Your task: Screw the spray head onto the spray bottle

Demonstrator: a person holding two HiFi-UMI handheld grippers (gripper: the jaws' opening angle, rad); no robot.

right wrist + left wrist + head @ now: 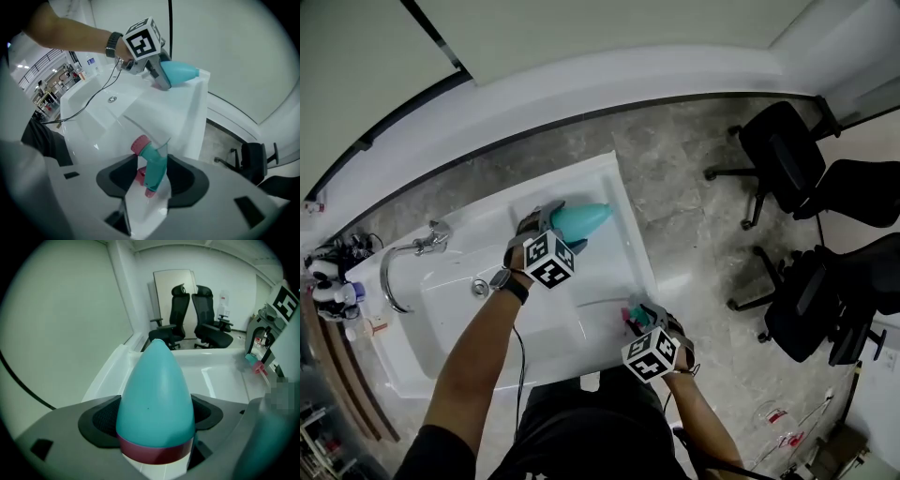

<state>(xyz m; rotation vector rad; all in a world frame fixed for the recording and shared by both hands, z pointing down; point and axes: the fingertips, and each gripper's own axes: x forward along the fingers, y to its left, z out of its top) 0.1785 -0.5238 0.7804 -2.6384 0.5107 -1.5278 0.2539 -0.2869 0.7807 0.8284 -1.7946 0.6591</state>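
Observation:
The teal, cone-shaped spray bottle (pixel 584 219) (pixel 157 390) (pixel 180 72) with a red band at its base lies on its side at the back right corner of the white sink counter (pixel 609 187). My left gripper (pixel 562 232) (pixel 154 417) (pixel 157 77) stands wide around its base, and the pads do not clearly press on it. The teal spray head (pixel 635 316) (pixel 153 165) (pixel 255 363) with a pink collar rests at the counter's front right edge. My right gripper (pixel 641 322) (pixel 152 182) is open around it, with a gap at the left pad.
A chrome faucet (pixel 417 248) and the basin drain (pixel 480 288) sit left of my hands. Small bottles (pixel 328 292) stand at the far left. Black office chairs (pixel 783 155) (pixel 825 300) stand on the stone floor to the right. A wall runs behind the counter.

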